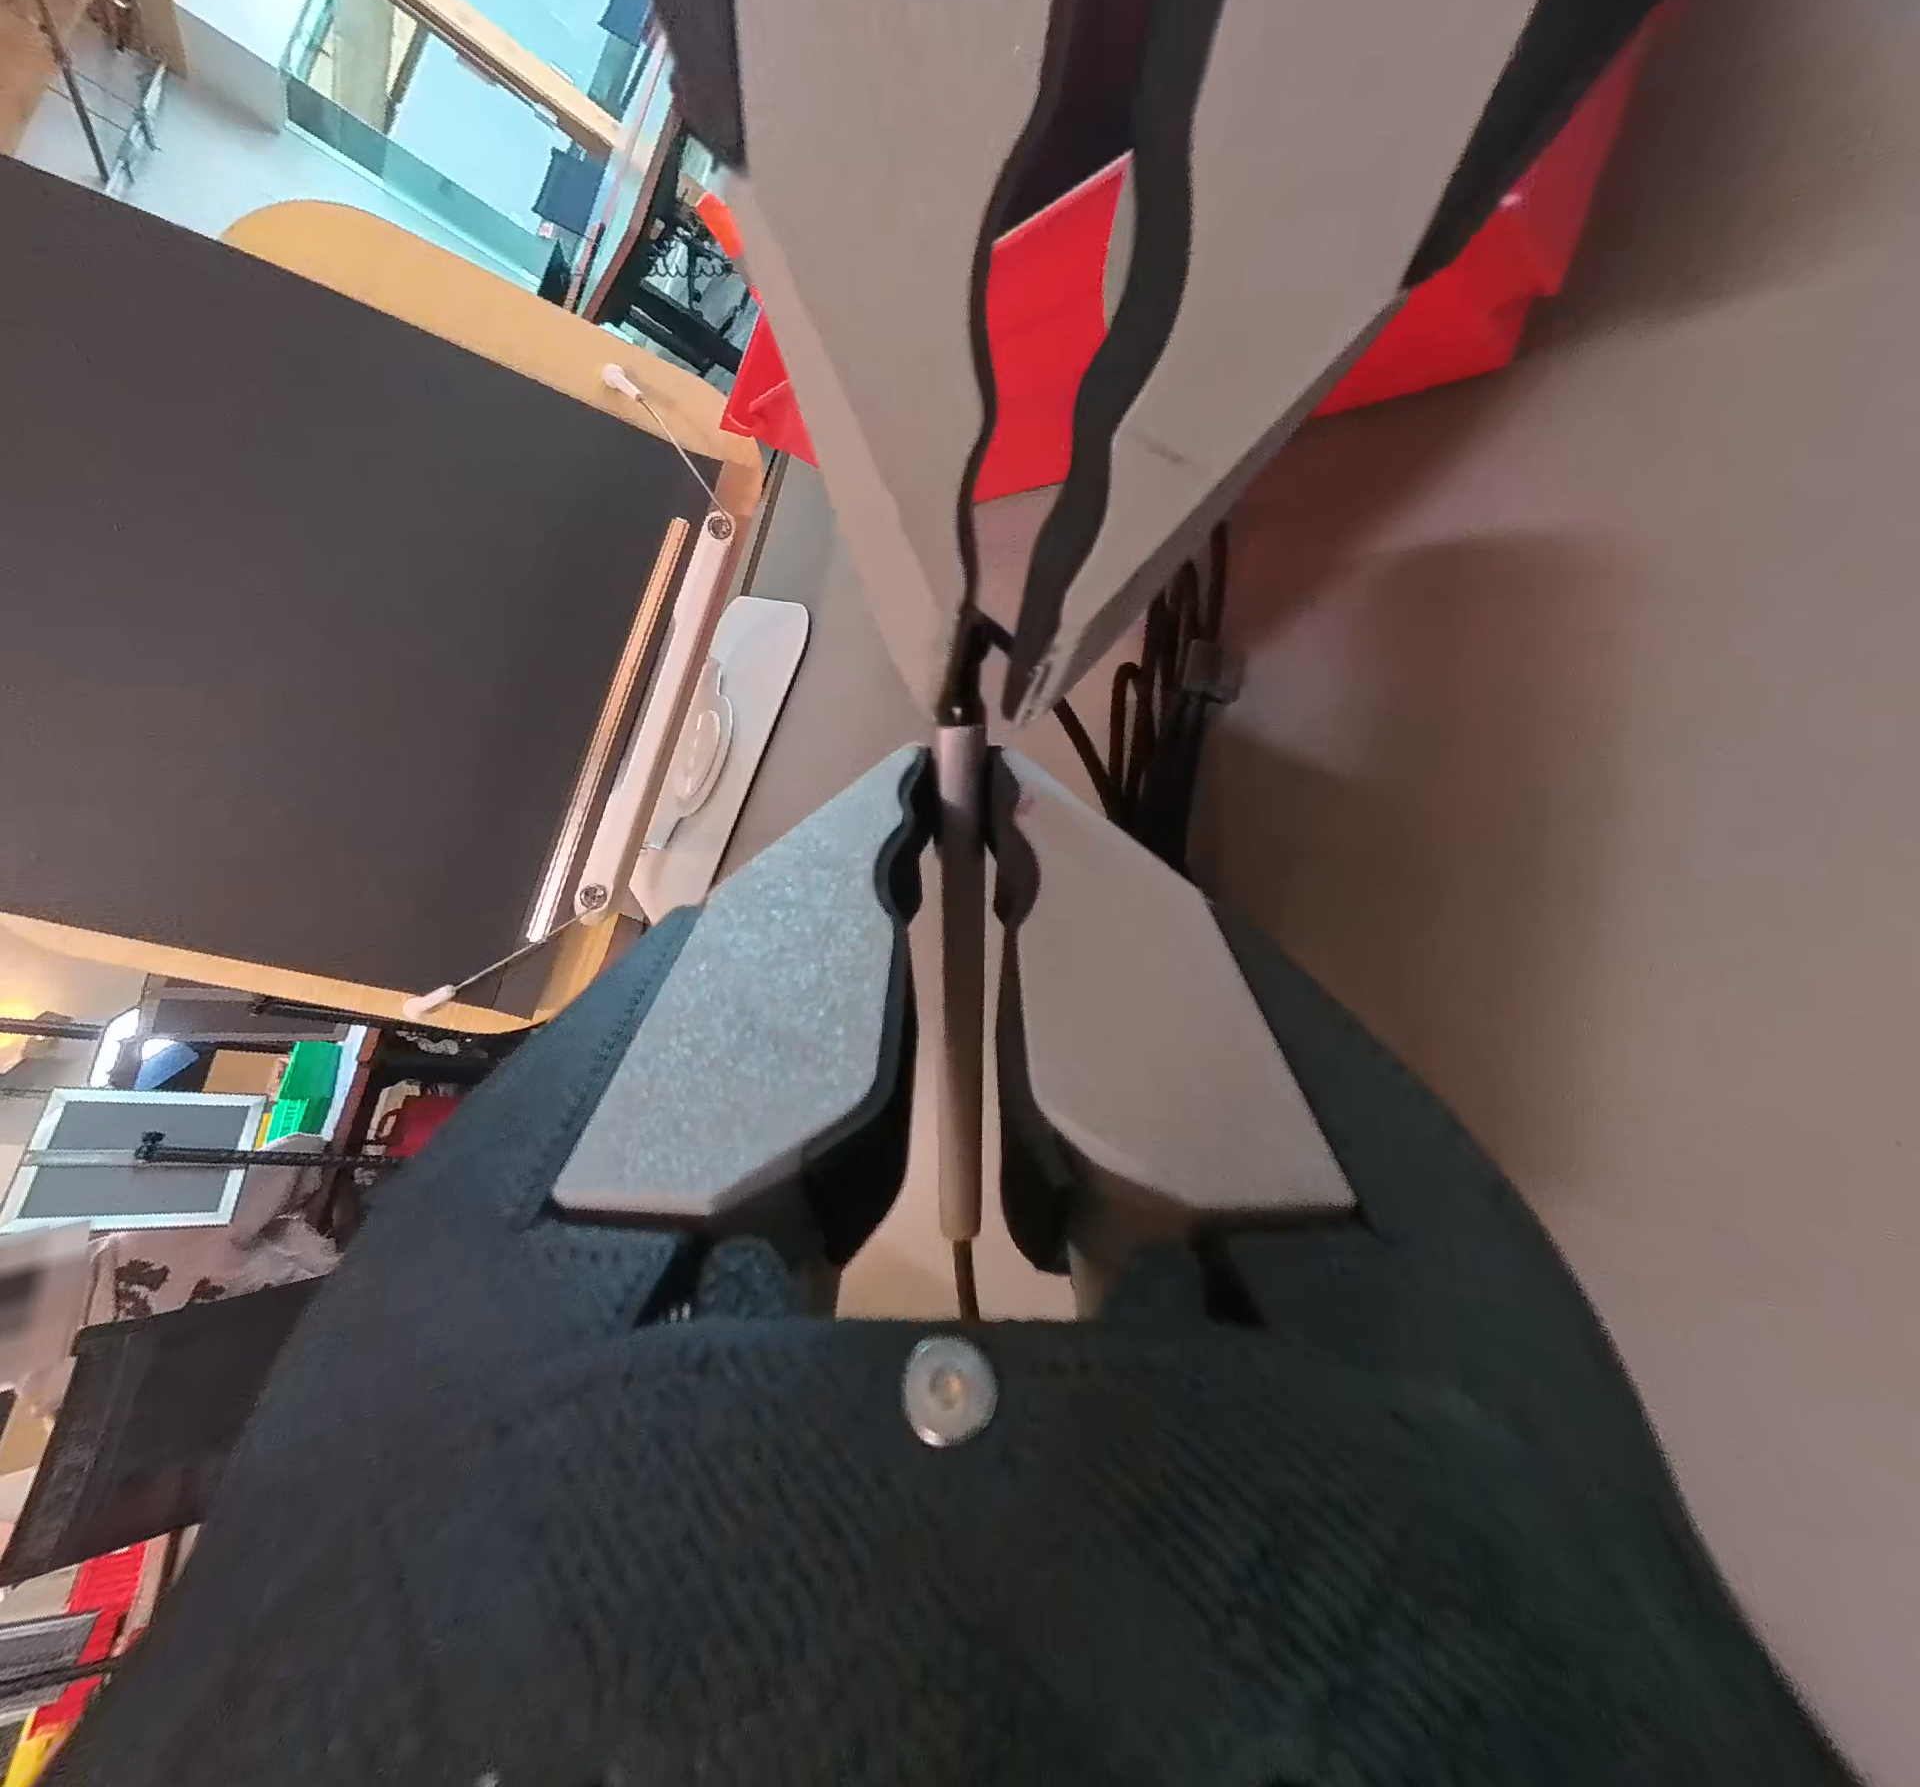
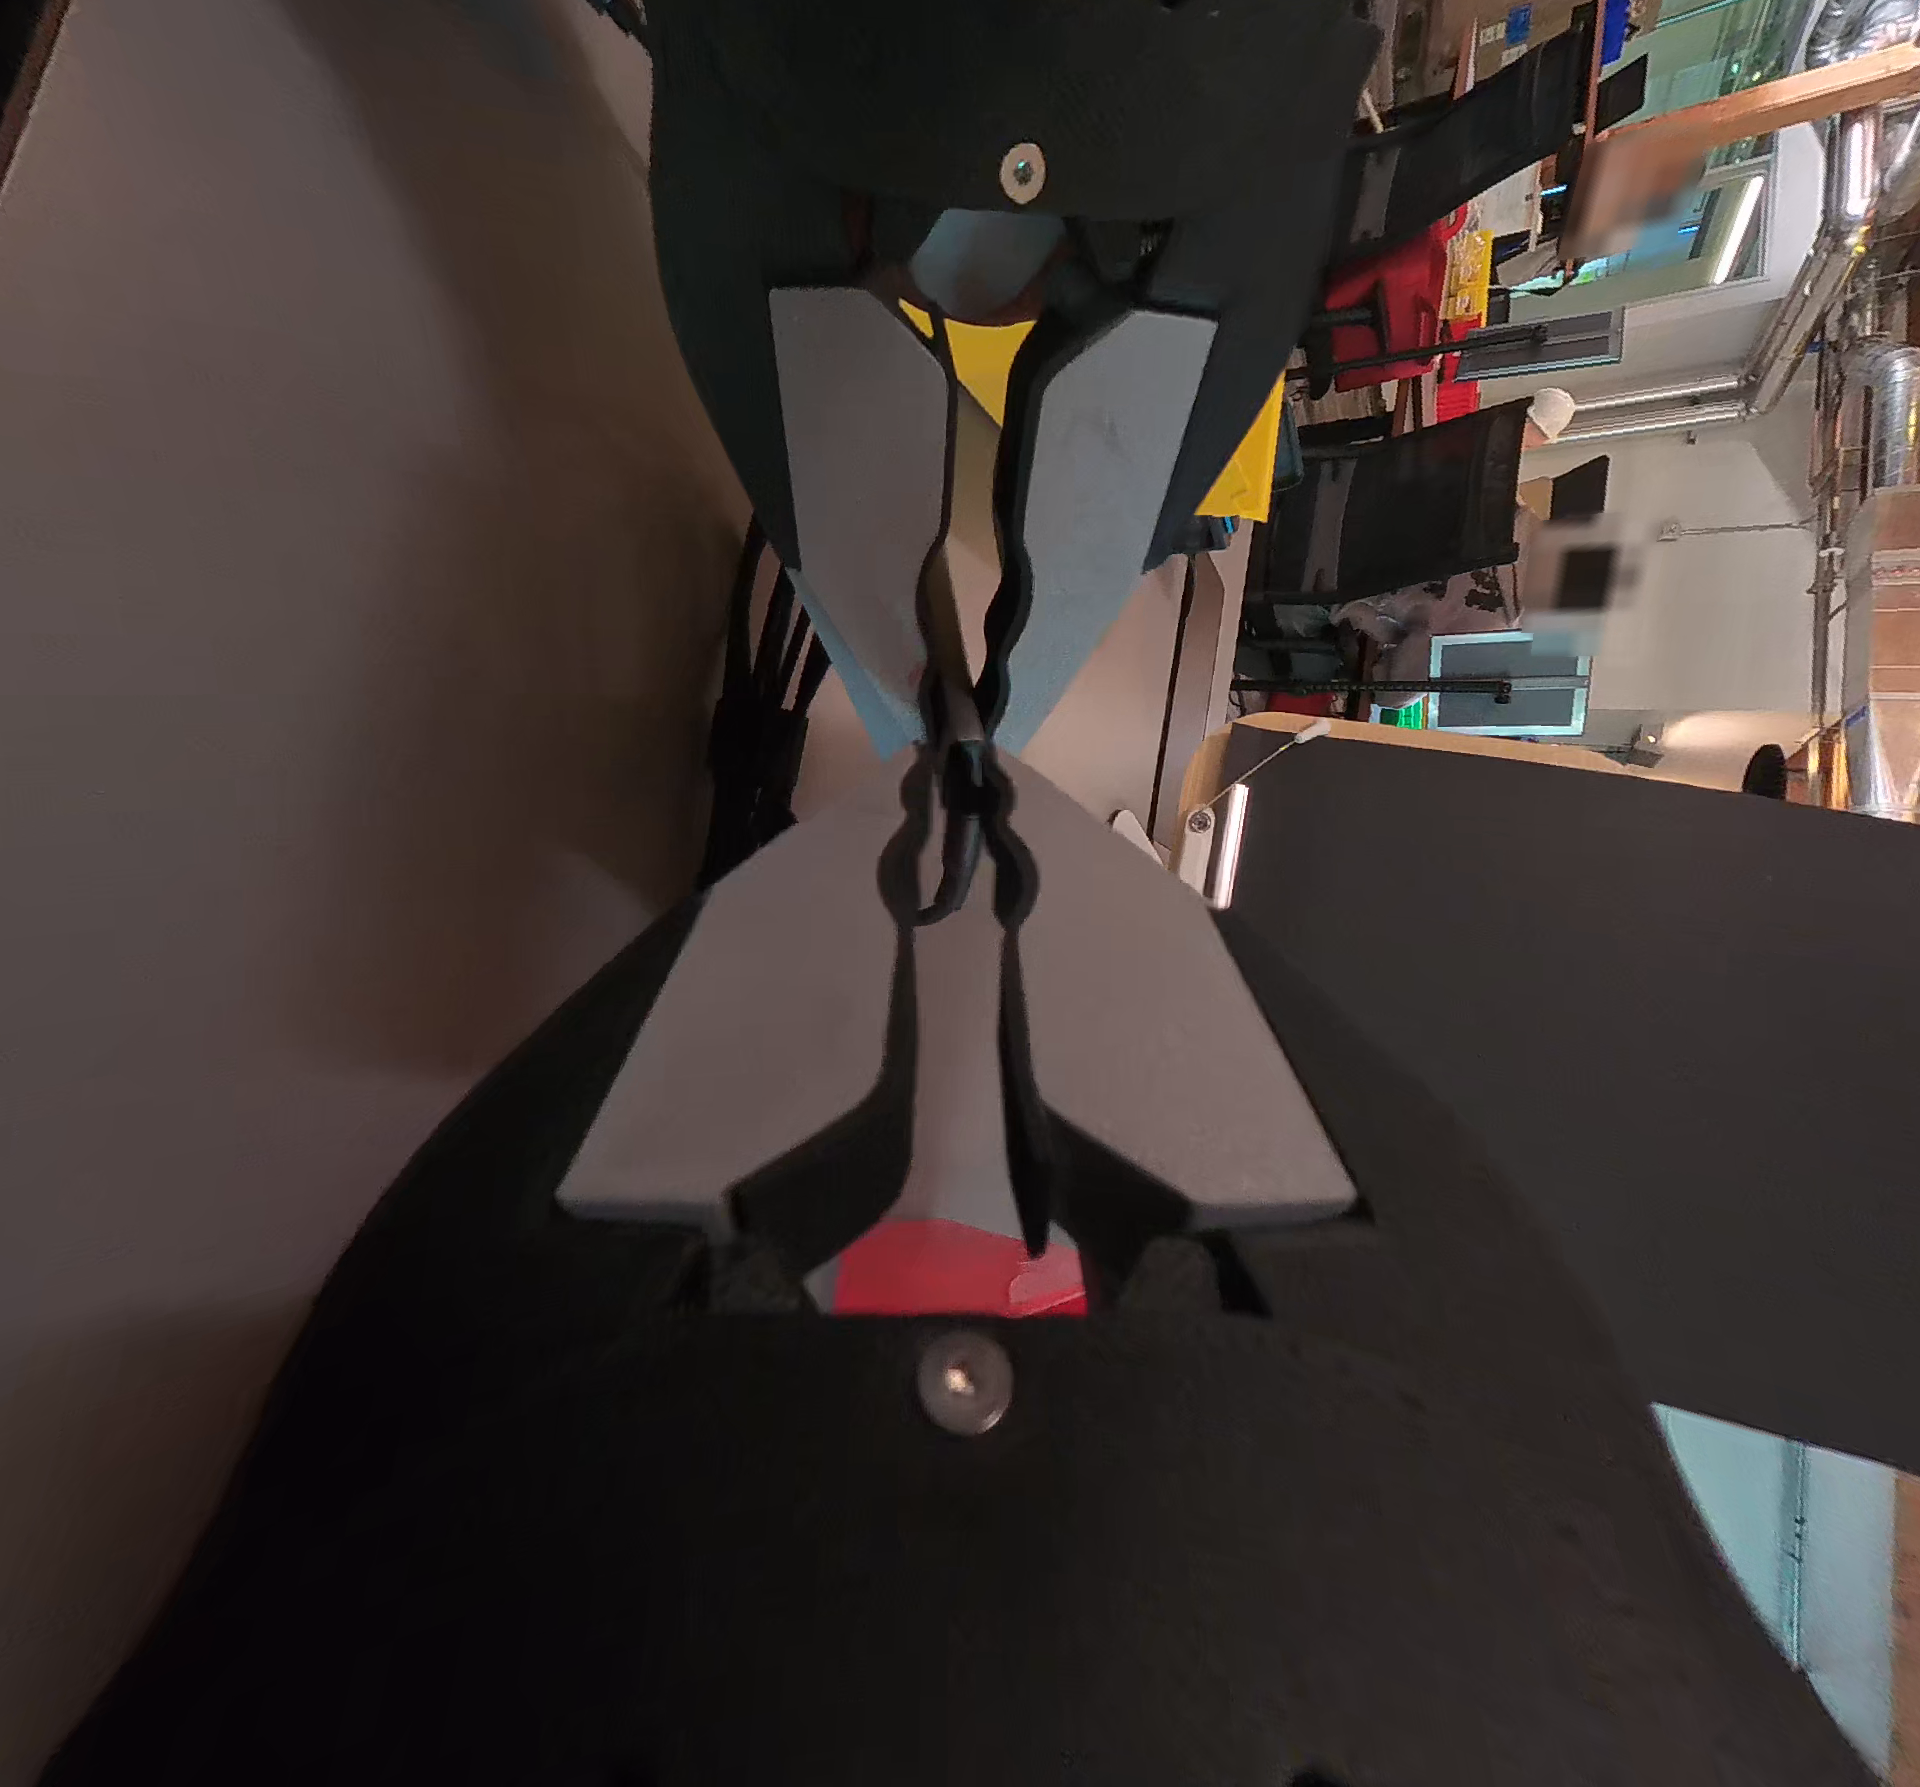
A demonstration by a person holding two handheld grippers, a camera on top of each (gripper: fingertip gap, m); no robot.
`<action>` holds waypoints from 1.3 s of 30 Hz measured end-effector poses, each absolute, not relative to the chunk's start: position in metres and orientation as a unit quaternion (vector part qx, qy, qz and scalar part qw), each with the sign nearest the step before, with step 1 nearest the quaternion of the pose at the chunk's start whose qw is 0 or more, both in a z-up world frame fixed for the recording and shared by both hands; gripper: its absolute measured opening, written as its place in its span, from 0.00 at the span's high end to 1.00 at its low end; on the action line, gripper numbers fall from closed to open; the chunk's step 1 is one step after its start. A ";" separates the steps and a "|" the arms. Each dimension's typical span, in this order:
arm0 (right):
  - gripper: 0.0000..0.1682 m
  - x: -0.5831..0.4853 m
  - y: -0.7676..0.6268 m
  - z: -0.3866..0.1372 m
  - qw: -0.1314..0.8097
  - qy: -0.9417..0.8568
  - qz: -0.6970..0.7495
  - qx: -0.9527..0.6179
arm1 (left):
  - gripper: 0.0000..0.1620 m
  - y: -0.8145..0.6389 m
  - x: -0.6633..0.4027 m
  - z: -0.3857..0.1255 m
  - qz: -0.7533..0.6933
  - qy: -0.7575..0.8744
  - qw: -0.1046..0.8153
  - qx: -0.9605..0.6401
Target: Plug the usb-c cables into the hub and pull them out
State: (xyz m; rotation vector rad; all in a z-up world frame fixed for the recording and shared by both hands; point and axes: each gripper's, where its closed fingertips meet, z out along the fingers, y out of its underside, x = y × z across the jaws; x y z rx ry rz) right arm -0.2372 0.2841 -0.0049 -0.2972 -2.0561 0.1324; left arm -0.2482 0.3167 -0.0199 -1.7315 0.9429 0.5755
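In the left wrist view, my left gripper (image 1: 961, 771) is shut on a slim grey hub (image 1: 958, 1010), which runs back between the fingers with a thin cable at its rear end. My right gripper (image 1: 987, 667) comes in from above, tip to tip, shut on a black usb-c plug (image 1: 969, 672) that meets the hub's front end. I cannot tell how deep the plug sits. In the right wrist view, my right gripper (image 2: 956, 802) pinches the same black plug (image 2: 961, 787), its cable looping back between the fingers. The left gripper (image 2: 951, 698) faces it from above.
A bundle of black cables (image 1: 1164, 698) lies on the beige table (image 1: 1558, 802) beside the grippers; it also shows in the right wrist view (image 2: 769, 698). A red bin (image 1: 1049, 335) stands behind the right gripper. A black panel (image 1: 312, 594) and a white stand (image 1: 748, 677) sit to one side. My two grippers' fingertips are within a few centimetres of each other.
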 end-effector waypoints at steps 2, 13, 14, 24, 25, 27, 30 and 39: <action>0.92 -0.235 0.285 0.000 0.513 -0.847 0.063 -0.128 | 0.96 0.316 -0.249 -0.020 0.236 0.392 0.517 -0.724; 0.97 -0.235 0.287 -0.005 0.498 -0.853 0.070 -0.138 | 0.96 0.316 -0.243 -0.020 0.223 0.392 0.524 -0.722; 0.97 -0.236 0.286 -0.004 0.499 -0.852 0.072 -0.138 | 0.96 0.316 -0.243 -0.020 0.223 0.391 0.525 -0.722; 0.97 -0.257 0.309 -0.015 0.437 -0.870 0.057 -0.219 | 0.95 0.328 -0.267 -0.028 0.231 0.331 0.534 -0.743; 0.97 -0.260 0.314 -0.016 0.426 -0.873 0.049 -0.231 | 0.95 0.331 -0.270 -0.029 0.215 0.312 0.538 -0.753; 0.96 -0.266 0.323 -0.013 0.417 -0.875 0.025 -0.247 | 0.95 0.338 -0.277 -0.028 0.203 0.278 0.545 -0.764; 0.96 -0.274 0.333 -0.013 0.401 -0.873 0.022 -0.277 | 0.95 0.347 -0.287 -0.026 0.223 0.241 0.560 -0.761; 0.96 -0.270 0.332 -0.015 0.352 -0.890 0.051 -0.285 | 0.95 0.344 -0.282 -0.028 0.185 0.239 0.579 -0.757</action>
